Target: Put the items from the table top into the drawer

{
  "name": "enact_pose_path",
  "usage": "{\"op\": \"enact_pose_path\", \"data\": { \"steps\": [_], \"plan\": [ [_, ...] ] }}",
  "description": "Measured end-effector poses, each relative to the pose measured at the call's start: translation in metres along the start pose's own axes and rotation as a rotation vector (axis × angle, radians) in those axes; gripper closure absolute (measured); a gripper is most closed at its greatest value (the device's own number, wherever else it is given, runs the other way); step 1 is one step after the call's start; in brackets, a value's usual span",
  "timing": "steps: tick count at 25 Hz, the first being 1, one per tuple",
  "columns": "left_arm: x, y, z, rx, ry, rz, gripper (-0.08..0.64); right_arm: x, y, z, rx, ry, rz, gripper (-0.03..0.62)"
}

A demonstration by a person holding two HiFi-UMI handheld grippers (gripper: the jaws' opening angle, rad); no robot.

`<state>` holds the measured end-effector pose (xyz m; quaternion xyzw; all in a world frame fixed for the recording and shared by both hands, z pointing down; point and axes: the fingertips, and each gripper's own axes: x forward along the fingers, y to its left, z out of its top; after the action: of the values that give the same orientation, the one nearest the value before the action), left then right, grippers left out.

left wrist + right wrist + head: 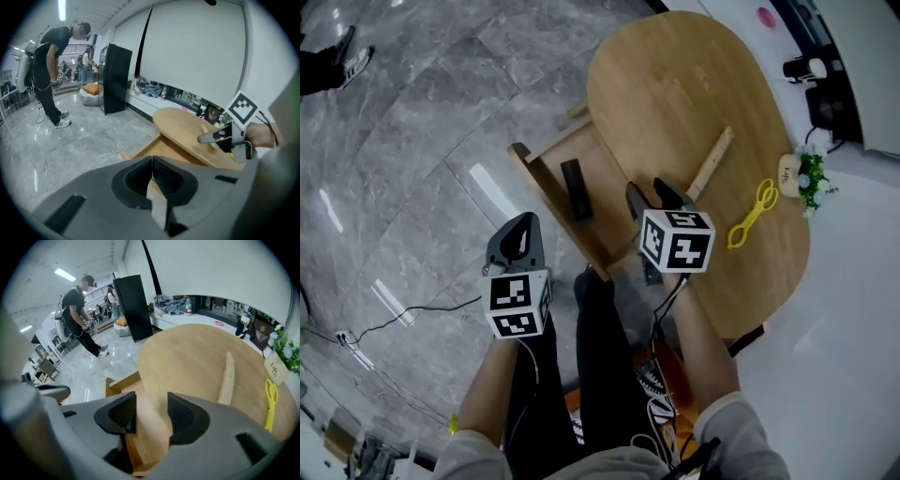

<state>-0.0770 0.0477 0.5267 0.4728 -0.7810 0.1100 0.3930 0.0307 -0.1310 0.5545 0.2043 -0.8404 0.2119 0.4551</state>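
An oval wooden table [675, 84] has its drawer [602, 202] pulled out to the left, with a black bar [574, 189] lying inside. On the table top lie a wooden stick [712, 164] [227, 378] and yellow scissors [753, 214] [270, 401]. My right gripper [649, 192] [151, 411] hangs open over the table's near edge beside the drawer, with nothing between its pads. My left gripper [522, 225] [151, 176] is shut and empty, above the floor to the left of the drawer [154, 147].
A small flower pot [809, 176] [281, 357] stands at the table's right edge. A person [54, 70] [79, 310] stands on the grey tiled floor beside a black cabinet [115, 77]. A cable [394, 319] runs over the floor at left. My legs are below the table.
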Motion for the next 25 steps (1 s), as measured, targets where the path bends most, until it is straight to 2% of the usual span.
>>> {"op": "enact_pose_path", "data": {
  "steps": [7,11,18,23,25],
  "plan": [
    [0.031,-0.063,0.016,0.061,0.024,-0.072,0.549,-0.031,-0.102,0.008,0.177,-0.06,-0.13,0.383],
    [0.052,-0.094,0.014,0.09,0.055,-0.11,0.549,-0.031,-0.143,0.005,0.258,-0.077,-0.177,0.383],
    [0.084,-0.13,0.016,0.133,0.093,-0.154,0.549,-0.007,-0.175,-0.006,0.311,-0.042,-0.192,0.383],
    [0.103,-0.131,0.026,0.138,0.093,-0.149,0.549,0.009,-0.187,-0.006,0.325,-0.016,-0.197,0.385],
    [0.109,-0.128,0.028,0.13,0.092,-0.14,0.549,0.012,-0.191,-0.006,0.334,-0.01,-0.203,0.404]
  ]
}}
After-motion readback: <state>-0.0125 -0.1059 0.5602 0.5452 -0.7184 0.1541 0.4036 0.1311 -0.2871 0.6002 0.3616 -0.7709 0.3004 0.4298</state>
